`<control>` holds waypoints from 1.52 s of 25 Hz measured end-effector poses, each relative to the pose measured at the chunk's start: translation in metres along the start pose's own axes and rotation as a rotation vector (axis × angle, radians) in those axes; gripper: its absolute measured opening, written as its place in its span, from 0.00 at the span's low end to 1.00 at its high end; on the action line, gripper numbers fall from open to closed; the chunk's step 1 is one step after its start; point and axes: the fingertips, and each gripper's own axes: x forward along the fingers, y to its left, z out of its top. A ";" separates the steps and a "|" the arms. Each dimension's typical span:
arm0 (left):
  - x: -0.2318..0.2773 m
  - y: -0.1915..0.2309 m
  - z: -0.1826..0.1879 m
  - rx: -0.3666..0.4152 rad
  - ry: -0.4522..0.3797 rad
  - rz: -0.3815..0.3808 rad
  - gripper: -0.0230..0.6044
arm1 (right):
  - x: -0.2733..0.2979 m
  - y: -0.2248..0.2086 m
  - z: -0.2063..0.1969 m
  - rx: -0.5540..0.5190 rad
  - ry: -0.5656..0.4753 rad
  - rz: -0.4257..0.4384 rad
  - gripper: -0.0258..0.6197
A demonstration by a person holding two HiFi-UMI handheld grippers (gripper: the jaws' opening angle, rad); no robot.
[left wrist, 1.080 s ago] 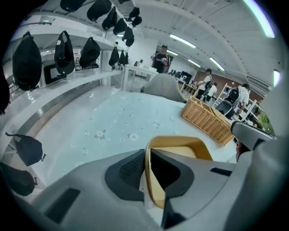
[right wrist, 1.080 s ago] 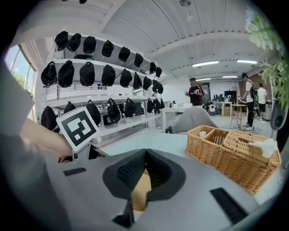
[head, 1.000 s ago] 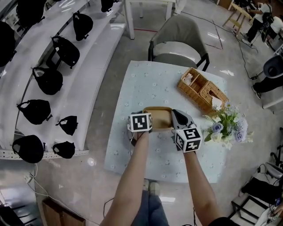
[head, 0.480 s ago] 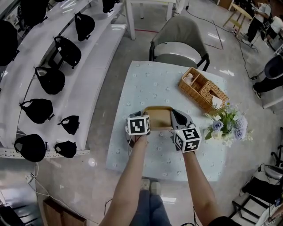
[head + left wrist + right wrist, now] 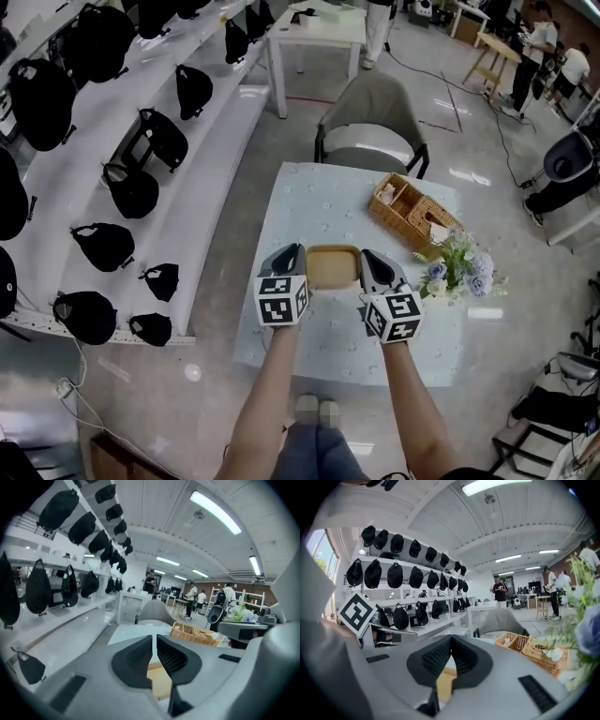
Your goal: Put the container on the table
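Container [image 5: 333,267], held between left gripper [image 5: 292,255] and right gripper [image 5: 367,260], over table [image 5: 309,202]

text: none readable | left tool [image 5: 296,255] marker cube [image 5: 281,300]: black-and-white square code, no letters or digits | right tool [image 5: 365,257] marker cube [image 5: 392,315]: likewise a square code only

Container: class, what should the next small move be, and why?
Probably lower both tools together, holding it level. The left tool and the right tool are each shut on opposite rims of the container, which seems to hang over a bare part of the table, short of the basket.
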 end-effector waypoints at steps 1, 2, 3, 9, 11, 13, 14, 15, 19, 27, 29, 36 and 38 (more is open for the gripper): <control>-0.011 -0.006 0.013 0.017 -0.033 -0.009 0.08 | -0.008 0.003 0.011 0.010 -0.019 0.000 0.04; -0.022 -0.012 0.026 0.033 -0.067 -0.018 0.08 | -0.017 0.006 0.021 0.018 -0.037 -0.001 0.04; -0.033 -0.019 0.039 0.049 -0.100 -0.028 0.07 | -0.025 0.009 0.031 0.025 -0.056 -0.004 0.04; -0.102 -0.057 0.093 0.131 -0.258 -0.079 0.06 | -0.090 0.015 0.085 0.026 -0.167 -0.035 0.04; -0.127 -0.069 0.109 0.155 -0.315 -0.094 0.06 | -0.118 0.013 0.104 0.017 -0.211 -0.055 0.04; -0.153 -0.081 0.122 0.179 -0.370 -0.106 0.06 | -0.147 0.011 0.119 0.009 -0.252 -0.082 0.04; -0.166 -0.088 0.126 0.192 -0.393 -0.111 0.06 | -0.162 0.009 0.125 0.006 -0.271 -0.097 0.04; -0.178 -0.095 0.129 0.205 -0.413 -0.117 0.06 | -0.176 0.007 0.130 0.003 -0.289 -0.113 0.04; -0.216 -0.117 0.133 0.253 -0.469 -0.140 0.06 | -0.223 0.002 0.146 -0.029 -0.340 -0.167 0.04; -0.262 -0.133 0.128 0.239 -0.543 -0.200 0.05 | -0.292 -0.001 0.145 -0.030 -0.398 -0.245 0.04; -0.267 -0.133 0.125 0.256 -0.548 -0.212 0.05 | -0.301 -0.003 0.141 -0.017 -0.410 -0.266 0.04; -0.273 -0.126 0.108 0.270 -0.516 -0.183 0.05 | -0.319 -0.007 0.125 -0.015 -0.397 -0.303 0.04; -0.274 -0.128 0.107 0.274 -0.516 -0.185 0.05 | -0.321 -0.009 0.123 -0.014 -0.396 -0.310 0.04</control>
